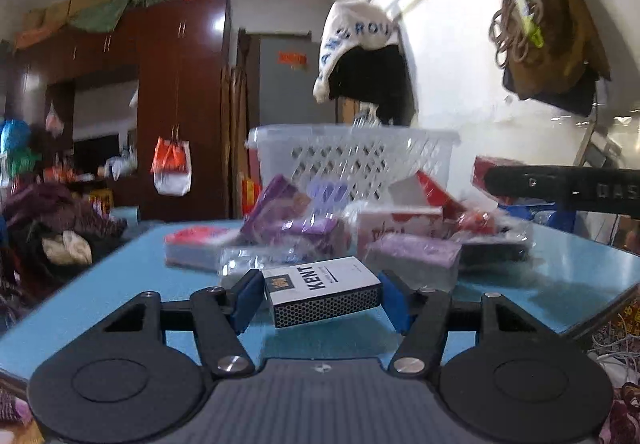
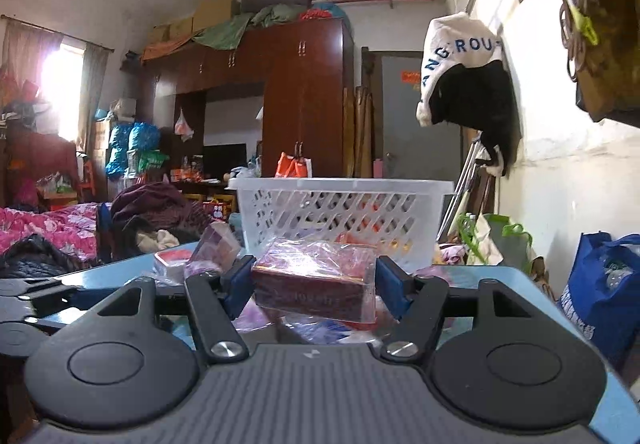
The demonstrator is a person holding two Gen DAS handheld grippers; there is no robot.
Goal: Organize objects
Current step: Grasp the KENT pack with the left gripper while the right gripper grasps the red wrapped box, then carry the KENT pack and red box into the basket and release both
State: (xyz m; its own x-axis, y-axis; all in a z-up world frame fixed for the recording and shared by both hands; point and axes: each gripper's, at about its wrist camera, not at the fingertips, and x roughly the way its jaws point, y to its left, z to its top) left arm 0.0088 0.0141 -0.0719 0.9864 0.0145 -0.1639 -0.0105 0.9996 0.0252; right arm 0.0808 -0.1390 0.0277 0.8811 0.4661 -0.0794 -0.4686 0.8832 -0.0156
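Observation:
My left gripper (image 1: 322, 294) is shut on a white KENT cigarette pack (image 1: 320, 292) and holds it just above the blue table (image 1: 160, 264). My right gripper (image 2: 314, 282) is shut on a dark red pack in clear wrap (image 2: 314, 286), lifted over the pile. A heap of purple, red and white packs (image 1: 344, 232) lies on the table behind. A white lattice basket (image 1: 352, 159) stands at the table's far side; it also shows in the right wrist view (image 2: 340, 211). The right gripper's black arm (image 1: 560, 187) shows at the right of the left wrist view.
A dark wood wardrobe (image 2: 304, 95) and a cluttered bed (image 2: 48, 228) stand to the left. Clothes and a white cap (image 2: 460, 55) hang on the right wall. A blue bag (image 2: 600, 284) sits on the floor at right. The table's right edge (image 1: 600, 312) is close.

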